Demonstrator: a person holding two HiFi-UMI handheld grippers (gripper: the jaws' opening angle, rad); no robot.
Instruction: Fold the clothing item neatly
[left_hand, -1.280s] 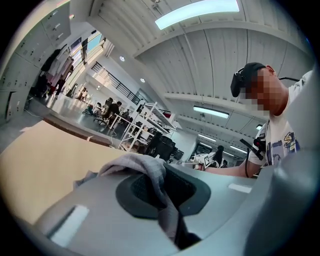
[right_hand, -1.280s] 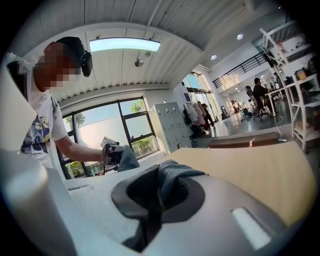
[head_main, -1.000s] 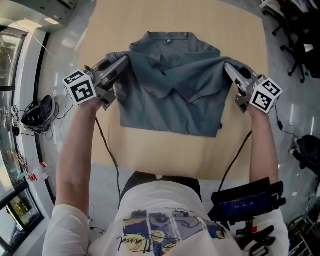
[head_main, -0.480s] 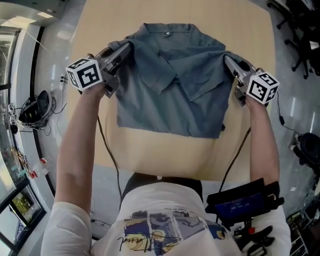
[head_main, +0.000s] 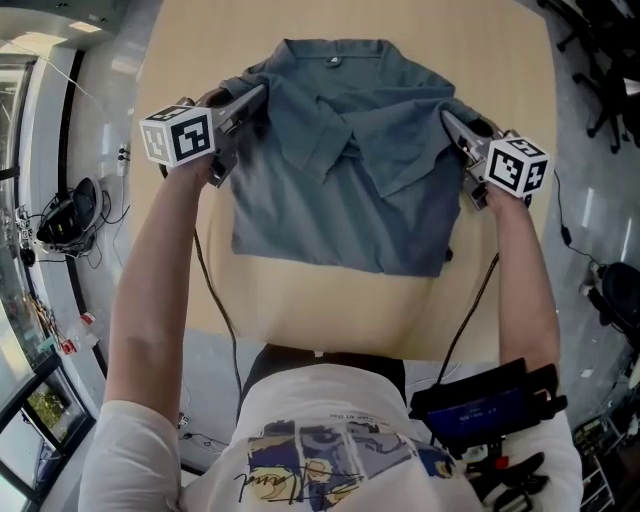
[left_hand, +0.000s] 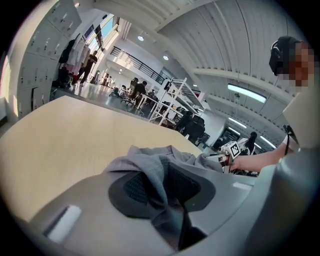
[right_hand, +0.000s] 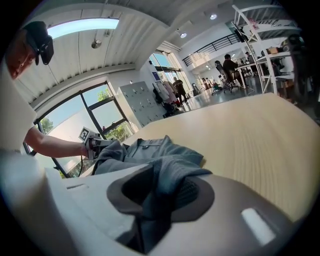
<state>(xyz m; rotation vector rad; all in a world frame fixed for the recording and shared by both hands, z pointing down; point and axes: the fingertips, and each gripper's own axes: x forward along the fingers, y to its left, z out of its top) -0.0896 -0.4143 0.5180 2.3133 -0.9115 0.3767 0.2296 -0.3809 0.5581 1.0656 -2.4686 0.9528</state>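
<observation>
**Sleeve Release at Both Shirt Edges**

On the light wooden table (head_main: 300, 300), the grey collared fabric shirt (head_main: 340, 200) lay collar far, long axis near-to-far. The left gripper (head_main: 252, 97) and right gripper (head_main: 449, 120) flanked its far corners, equally near. Both sets of jaws were opening, with folded fabric loose between them.

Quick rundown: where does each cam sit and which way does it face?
Head view: on the person's head, steeply down at shirt on table; forearms, torso, left gripper, right gripper show.
Left gripper view: on left gripper, along its opening jaws, shirt between, toward the right gripper.
Right gripper view: mirrored: opening jaws, shirt between, toward the left gripper.
All share the shirt.
</observation>
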